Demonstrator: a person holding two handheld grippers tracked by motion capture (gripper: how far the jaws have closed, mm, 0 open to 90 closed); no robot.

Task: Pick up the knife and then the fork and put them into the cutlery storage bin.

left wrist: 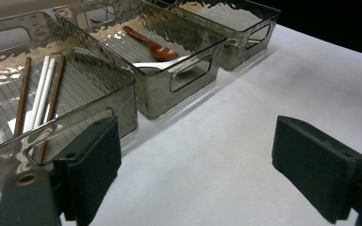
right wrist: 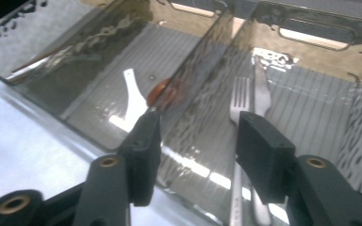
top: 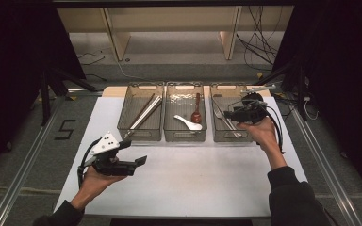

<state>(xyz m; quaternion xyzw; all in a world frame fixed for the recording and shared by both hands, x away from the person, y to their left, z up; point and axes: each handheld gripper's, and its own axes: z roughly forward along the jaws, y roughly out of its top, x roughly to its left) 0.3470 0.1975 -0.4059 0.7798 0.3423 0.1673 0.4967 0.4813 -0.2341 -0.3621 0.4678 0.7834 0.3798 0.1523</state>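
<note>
Three smoky clear bins stand in a row at the back of the white table (top: 179,179). The left bin (top: 139,135) holds brown and white chopsticks (left wrist: 40,94). A brown spoon (top: 197,110) and a white spoon (top: 187,123) lie in the middle bin (top: 185,136). A silver fork (right wrist: 242,96) and a knife (right wrist: 263,94) rest in the right bin (top: 227,138). My right gripper (right wrist: 195,141) hovers over that bin, open, nothing between its jaws. My left gripper (top: 134,151) is held above the table's front left, open and empty, aimed toward the bins.
Wooden shelving (top: 169,28) and loose cables (top: 259,42) lie beyond the table's far edge. Metal rails (top: 23,160) run along both sides of the table. A "5" mark (top: 66,128) is on the floor at left.
</note>
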